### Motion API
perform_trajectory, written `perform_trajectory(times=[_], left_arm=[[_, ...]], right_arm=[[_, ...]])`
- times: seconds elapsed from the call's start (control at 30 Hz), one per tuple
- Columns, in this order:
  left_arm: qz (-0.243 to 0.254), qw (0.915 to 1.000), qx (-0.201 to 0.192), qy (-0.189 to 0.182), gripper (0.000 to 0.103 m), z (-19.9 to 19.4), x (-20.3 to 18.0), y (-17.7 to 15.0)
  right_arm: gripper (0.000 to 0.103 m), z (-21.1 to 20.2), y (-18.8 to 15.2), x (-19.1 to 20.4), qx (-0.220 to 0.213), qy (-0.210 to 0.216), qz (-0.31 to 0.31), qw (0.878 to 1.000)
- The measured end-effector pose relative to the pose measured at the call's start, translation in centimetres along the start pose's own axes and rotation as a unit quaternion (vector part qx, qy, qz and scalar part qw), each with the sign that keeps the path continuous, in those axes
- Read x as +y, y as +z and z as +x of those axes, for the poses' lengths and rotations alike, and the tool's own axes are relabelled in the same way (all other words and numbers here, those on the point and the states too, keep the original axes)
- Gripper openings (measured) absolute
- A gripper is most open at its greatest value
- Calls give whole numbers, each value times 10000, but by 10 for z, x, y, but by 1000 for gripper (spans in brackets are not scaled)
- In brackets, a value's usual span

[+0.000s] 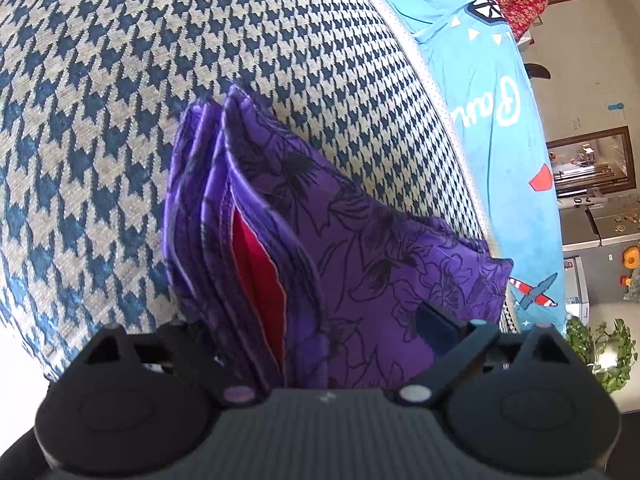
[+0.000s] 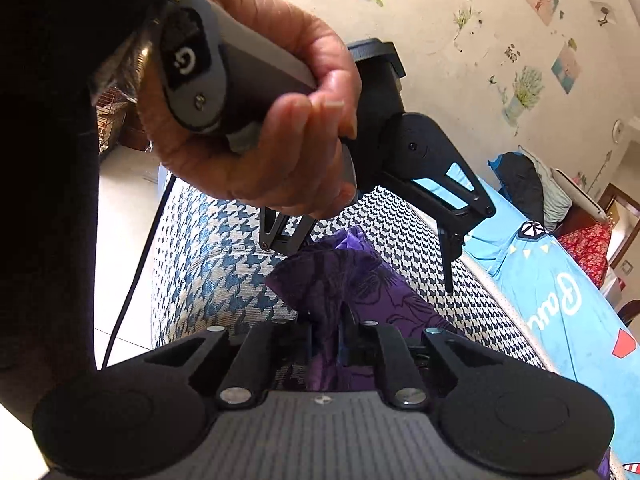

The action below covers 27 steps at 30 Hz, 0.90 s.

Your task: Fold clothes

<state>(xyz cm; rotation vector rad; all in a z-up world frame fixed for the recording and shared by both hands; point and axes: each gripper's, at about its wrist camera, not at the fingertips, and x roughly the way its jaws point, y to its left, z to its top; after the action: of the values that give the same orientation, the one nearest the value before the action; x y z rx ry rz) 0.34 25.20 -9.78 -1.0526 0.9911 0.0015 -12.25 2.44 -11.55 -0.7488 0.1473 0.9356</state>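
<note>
Right wrist view shows your right gripper [image 2: 326, 340] pinched on an edge of the purple garment [image 2: 384, 300]. Your left gripper [image 1: 320, 344] has its fingers spread wide, straddling the same cloth without clamping it. That garment lies in stacked folds on the houndstooth cushion [image 1: 120, 120], its long axis running away from both grippers. Beyond it to the right lies the blue bedsheet [image 1: 500, 120].

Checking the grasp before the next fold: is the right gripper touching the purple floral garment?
Touching. The right wrist view shows the right gripper with its fingers closed tight on a bunched fold of the purple floral garment, no gap showing.
</note>
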Motion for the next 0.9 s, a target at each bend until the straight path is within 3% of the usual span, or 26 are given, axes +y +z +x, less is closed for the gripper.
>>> perform_trajectory(times=[0.23,0.33,0.43,0.6,0.7,0.8,0.9], left_arm=[[-43,9999,-166,-2,95,5,3,19],[59,9997,-248,60,90,5,3,20],[28,9995,-316,92,79,5,5,21],[176,9978,-504,404,38,2,10,22],[188,9970,-573,486,37,3,9,20],[-305,9970,-668,238,49,6,14,21],[-239,9964,-750,327,42,7,10,20]], right_arm=[[8,-6,4,-4,-129,-26,-65,9999],[7,-9,5,-6,-161,-46,-21,9999],[7,-11,6,-10,-167,-64,39,9998],[7,-13,8,-17,-199,-88,84,9997],[7,-13,9,-20,-199,-71,143,9997],[7,-15,9,-20,-207,-69,142,9997],[7,-18,7,-20,-218,-98,106,9997]])
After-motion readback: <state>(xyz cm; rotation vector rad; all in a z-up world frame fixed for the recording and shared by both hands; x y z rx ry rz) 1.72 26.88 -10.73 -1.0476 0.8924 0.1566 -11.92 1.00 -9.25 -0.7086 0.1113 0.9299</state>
